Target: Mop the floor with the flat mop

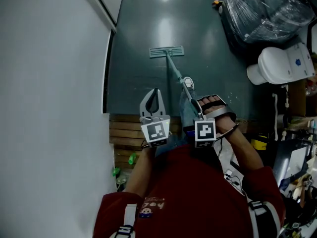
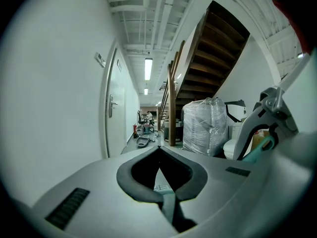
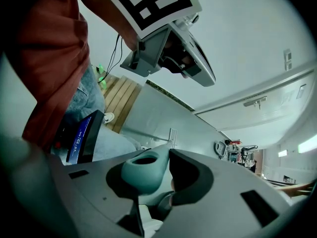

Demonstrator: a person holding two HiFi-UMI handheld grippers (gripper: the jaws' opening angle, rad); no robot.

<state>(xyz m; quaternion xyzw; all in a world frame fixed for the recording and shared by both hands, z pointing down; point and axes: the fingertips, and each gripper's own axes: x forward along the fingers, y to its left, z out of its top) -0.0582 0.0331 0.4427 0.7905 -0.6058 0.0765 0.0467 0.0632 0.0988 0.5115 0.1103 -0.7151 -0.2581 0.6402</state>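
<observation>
Two grippers are up in front of the person, and only one is doing any work. The right gripper (image 1: 202, 114) is clamped on the top end of the flat mop (image 1: 174, 71). Its own view shows the jaws squeezed onto the rounded tip of the teal handle (image 3: 141, 170), with the hole in the end facing the camera. From there the handle slants down and away to the mop head (image 1: 167, 51), which lies flat on the dark grey floor (image 1: 143, 73), ahead of the person's white shoe (image 1: 188, 83). The left gripper (image 1: 156, 93) hangs just beside the right one, on its left and clear of the handle. Its jaws are closed tip to tip with nothing between them, and its own view catches a bit of floor through the loop they form. A white wall (image 1: 49, 83) runs along the left, and wooden slats (image 1: 126, 135) sit at the floor's near edge under the left gripper. Over on the right there's a white toilet (image 1: 280, 63) and beyond it a big plastic-wrapped bundle (image 1: 267, 9), both well apart from the mop head.
</observation>
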